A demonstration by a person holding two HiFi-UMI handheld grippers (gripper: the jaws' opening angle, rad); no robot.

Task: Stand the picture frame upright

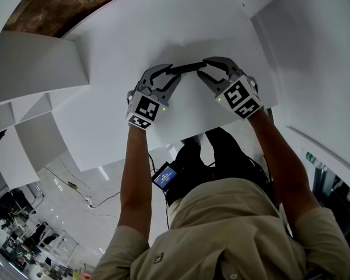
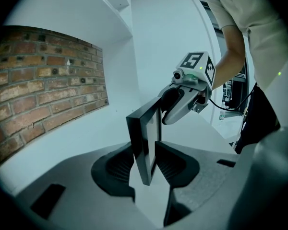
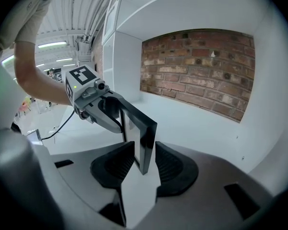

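You have bright, even light here. In the head view the white shelf (image 1: 134,39) is nearly washed out, with only a soft grey shadow around the left gripper (image 1: 174,73) and the right gripper (image 1: 205,70). The one source you can see is the ceiling strip lights (image 3: 50,45) (far left of the right gripper view). The picture frame (image 2: 143,143) reads almost black, and its face catches a pale sheen. Both gripper views fade to black at the corners. Straight edges bow strongly toward the rims in all three views. Close up, the jaws look soft and grainy, while the brick wall (image 3: 197,66) stays sharp.
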